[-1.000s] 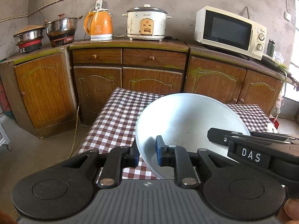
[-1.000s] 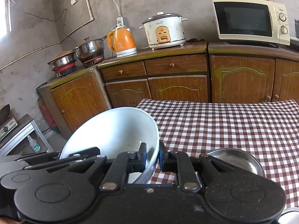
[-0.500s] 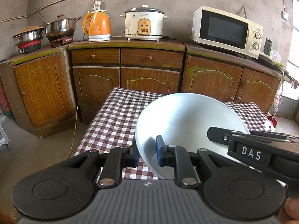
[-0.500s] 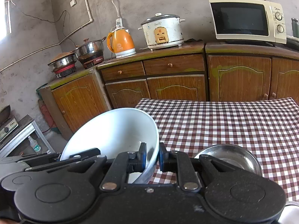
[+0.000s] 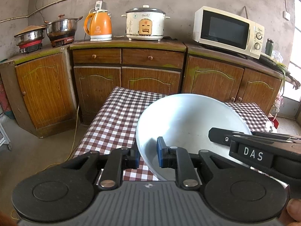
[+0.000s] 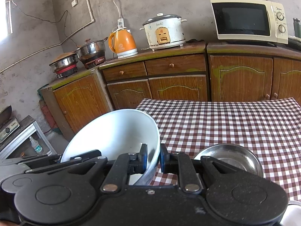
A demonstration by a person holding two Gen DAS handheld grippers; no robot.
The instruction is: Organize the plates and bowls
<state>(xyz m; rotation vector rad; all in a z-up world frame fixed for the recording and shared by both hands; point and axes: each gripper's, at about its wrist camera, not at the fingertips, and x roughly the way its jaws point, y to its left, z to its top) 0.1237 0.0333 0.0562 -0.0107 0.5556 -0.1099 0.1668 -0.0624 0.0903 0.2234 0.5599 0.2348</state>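
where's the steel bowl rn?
Right wrist view, lower right: the steel bowl sits on the checked tablecloth, just right of the white bowl that both grippers hold by the rim. The left wrist view doesn't show it.

Glossy smooth white bowl (image 5: pixel 188 118), shiny steel bowl (image 6: pixel 231 158), checked cloth on tabletop (image 6: pixel 225 120), matt black plastic grippers, grained wood cabinets (image 5: pixel 150 82)
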